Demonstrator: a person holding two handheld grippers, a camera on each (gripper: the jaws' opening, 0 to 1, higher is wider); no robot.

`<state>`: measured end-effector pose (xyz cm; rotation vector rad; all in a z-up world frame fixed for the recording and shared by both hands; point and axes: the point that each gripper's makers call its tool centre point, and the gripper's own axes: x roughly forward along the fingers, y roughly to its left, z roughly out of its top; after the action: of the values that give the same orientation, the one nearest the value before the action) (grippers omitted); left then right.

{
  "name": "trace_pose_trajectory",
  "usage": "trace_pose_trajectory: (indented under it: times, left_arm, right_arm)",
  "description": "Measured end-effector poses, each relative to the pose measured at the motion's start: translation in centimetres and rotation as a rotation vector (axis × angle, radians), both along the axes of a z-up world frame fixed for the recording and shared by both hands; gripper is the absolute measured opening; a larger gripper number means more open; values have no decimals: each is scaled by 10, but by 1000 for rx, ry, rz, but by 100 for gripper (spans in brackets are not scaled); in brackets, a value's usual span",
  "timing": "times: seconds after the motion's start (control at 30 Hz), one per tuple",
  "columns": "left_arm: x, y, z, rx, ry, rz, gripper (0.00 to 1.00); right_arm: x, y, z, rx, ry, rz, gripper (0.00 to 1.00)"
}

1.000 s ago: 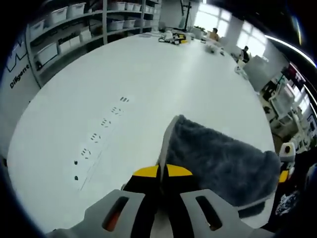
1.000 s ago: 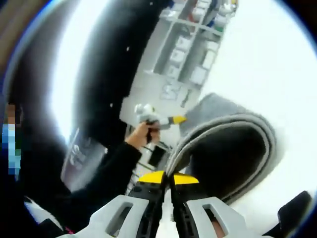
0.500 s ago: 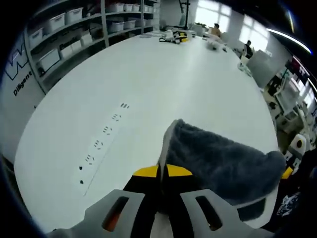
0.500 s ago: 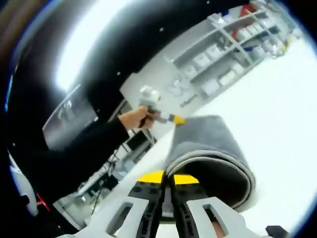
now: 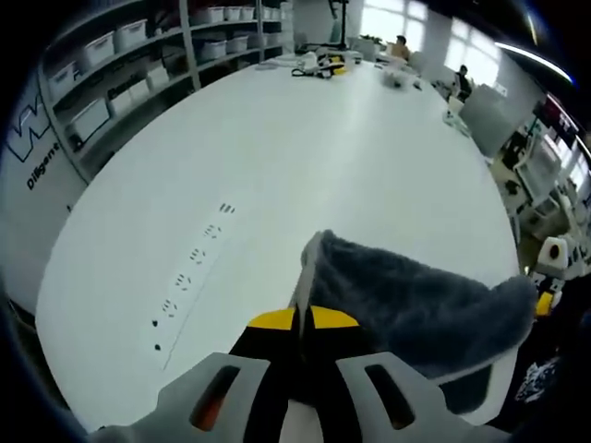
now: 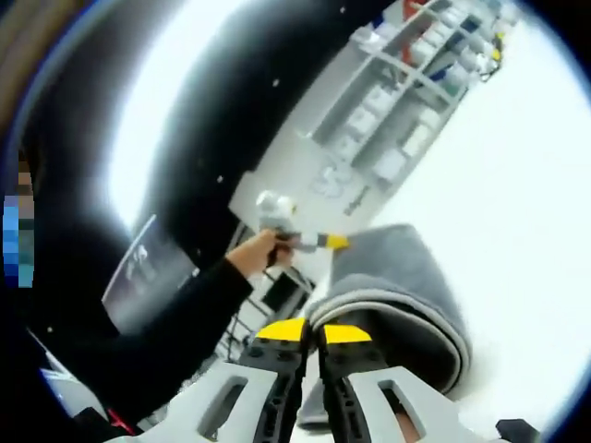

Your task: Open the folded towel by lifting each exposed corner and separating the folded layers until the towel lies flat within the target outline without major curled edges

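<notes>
The towel (image 5: 416,305) is still held lifted above the worktop (image 5: 277,148), clenched by left gripper (image 5: 303,318) and right gripper (image 6: 312,330); little has changed, and spreading remains.

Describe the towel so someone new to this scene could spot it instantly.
Start at the big white table. At its near edge a grey towel hangs raised between the left hand-held gripper and the right hand-held gripper, each pinching an edge. It is the one dark, fluffy thing on that white surface.
</notes>
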<state>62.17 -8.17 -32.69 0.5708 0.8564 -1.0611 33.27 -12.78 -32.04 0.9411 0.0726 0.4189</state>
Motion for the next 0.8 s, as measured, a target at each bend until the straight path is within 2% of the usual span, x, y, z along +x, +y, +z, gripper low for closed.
trace_pose_trajectory:
  times: [0.07, 0.17, 0.27, 0.53, 0.67, 0.8]
  left_arm:
    - [4, -3, -2, 3, -2, 4, 2]
    - [-5, -8, 1, 11, -5, 10, 2]
    - [-3, -15, 5, 19, -8, 6, 2]
    - [-16, -47, 23, 49, -36, -40, 2]
    - [-24, -61, 24, 76, -58, -66, 2]
    - [-20, -74, 26, 89, -63, -74, 2]
  right_arm:
    - [-1, -5, 0, 16, 0, -4, 0]
    - [-2, -9, 2, 33, -7, -7, 0]
    - [-4, -12, 7, 72, -21, -2, 0]
    - [-8, -32, 14, 120, -45, -25, 0]
    - [-11, -45, 19, 138, -59, -45, 0]
    - [-12, -57, 20, 172, -66, -59, 0]
